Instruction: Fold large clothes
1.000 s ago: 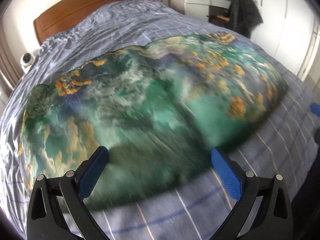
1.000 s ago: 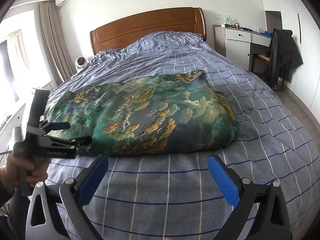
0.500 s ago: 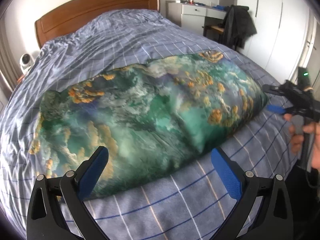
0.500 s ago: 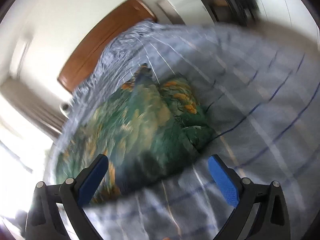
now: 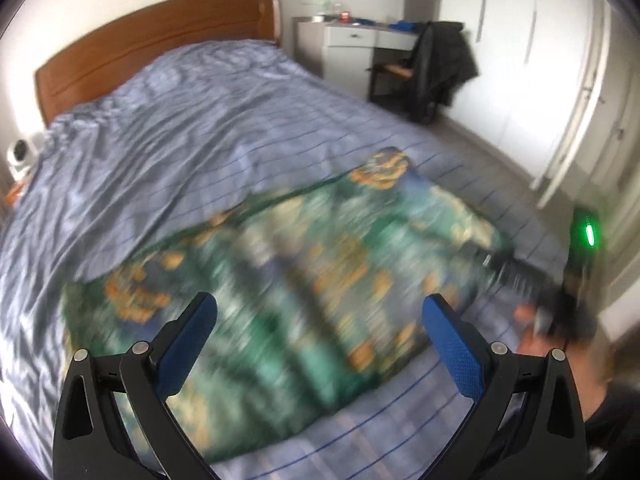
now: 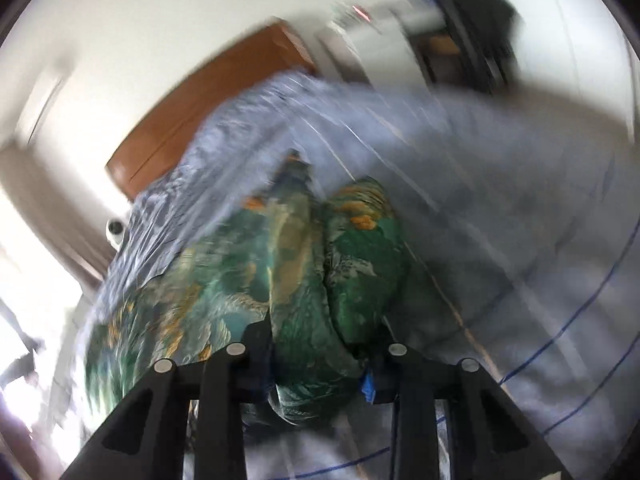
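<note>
No legible text, label or number anywhere.

Beyond the clothes, you have a bed covered by a blue-grey duvet (image 5: pixel 208 120) with thin checked lines, wrinkled towards its head end. At that head end stands a brown wooden headboard (image 5: pixel 160 40); you see it again, blurred, in the right wrist view (image 6: pixel 208 108). Off the bed's far left corner sits a small white round device (image 5: pixel 18 152) low by the wall. Past the far right corner you have a white desk with drawers (image 5: pixel 352 40), small items on its top too blurred to name. Beside it a chair carries a dark jacket (image 5: pixel 440 64). White wardrobe doors (image 5: pixel 560 60) run along the right wall, above a grey floor (image 5: pixel 492 160).
</note>
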`<control>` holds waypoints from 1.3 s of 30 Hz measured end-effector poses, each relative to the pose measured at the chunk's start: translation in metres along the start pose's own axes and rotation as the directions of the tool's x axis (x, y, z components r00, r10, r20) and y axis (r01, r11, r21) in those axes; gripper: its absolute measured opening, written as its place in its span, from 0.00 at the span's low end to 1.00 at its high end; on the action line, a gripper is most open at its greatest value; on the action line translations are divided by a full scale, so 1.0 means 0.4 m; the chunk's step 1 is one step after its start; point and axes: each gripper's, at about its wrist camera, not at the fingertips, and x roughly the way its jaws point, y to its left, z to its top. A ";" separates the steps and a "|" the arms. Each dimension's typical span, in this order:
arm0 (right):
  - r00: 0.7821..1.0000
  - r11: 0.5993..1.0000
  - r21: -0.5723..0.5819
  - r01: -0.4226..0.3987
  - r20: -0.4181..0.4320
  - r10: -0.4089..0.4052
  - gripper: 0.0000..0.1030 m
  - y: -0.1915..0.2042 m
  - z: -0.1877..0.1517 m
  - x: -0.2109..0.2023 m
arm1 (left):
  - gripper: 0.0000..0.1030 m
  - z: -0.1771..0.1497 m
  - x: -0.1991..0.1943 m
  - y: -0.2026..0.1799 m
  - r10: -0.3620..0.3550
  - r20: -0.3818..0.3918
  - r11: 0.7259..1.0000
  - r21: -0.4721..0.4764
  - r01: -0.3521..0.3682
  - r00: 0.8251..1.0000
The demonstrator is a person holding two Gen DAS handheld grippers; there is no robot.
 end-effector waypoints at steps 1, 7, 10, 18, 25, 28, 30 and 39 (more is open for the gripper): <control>0.999 0.997 -0.072 -0.007 0.037 0.010 0.30 0.043 0.007 -0.030 | 0.99 0.037 0.005 -0.007 -0.037 -0.014 0.999 -0.006 0.037 0.999; 0.976 0.871 -0.489 -0.038 0.170 0.137 0.30 0.321 -0.029 -0.165 | 0.99 0.117 -0.011 -0.004 -0.134 -0.060 0.991 -0.019 0.133 0.989; 0.966 0.766 -0.640 -0.065 0.154 0.210 0.30 0.441 -0.086 -0.184 | 0.99 0.099 -0.046 0.028 -0.147 -0.047 0.989 -0.034 0.146 0.988; 0.943 0.463 -0.885 -0.054 0.108 0.316 0.30 0.650 -0.276 -0.205 | 0.74 0.007 -0.025 0.131 0.110 -0.162 0.993 -0.029 -0.117 0.981; 0.928 0.488 -0.835 -0.252 -0.066 0.367 0.48 0.652 -0.246 -0.204 | 0.31 -0.047 -0.024 0.254 0.032 -0.175 0.992 -0.116 -0.053 0.984; 0.877 0.566 -0.703 -0.430 -0.177 0.447 0.63 0.611 -0.174 -0.223 | 0.32 -0.070 -0.048 0.363 0.051 -0.157 0.982 -0.172 -0.078 0.986; 0.880 0.628 -0.636 -0.449 -0.192 0.435 0.63 0.589 -0.117 -0.196 | 0.32 -0.089 -0.056 0.441 0.083 -0.149 0.973 -0.200 -0.112 0.985; 0.896 0.681 -0.582 -0.445 -0.299 0.329 0.27 0.673 -0.054 0.083 | 0.33 -0.234 -0.017 0.684 0.121 -0.183 0.907 -0.380 -0.184 0.976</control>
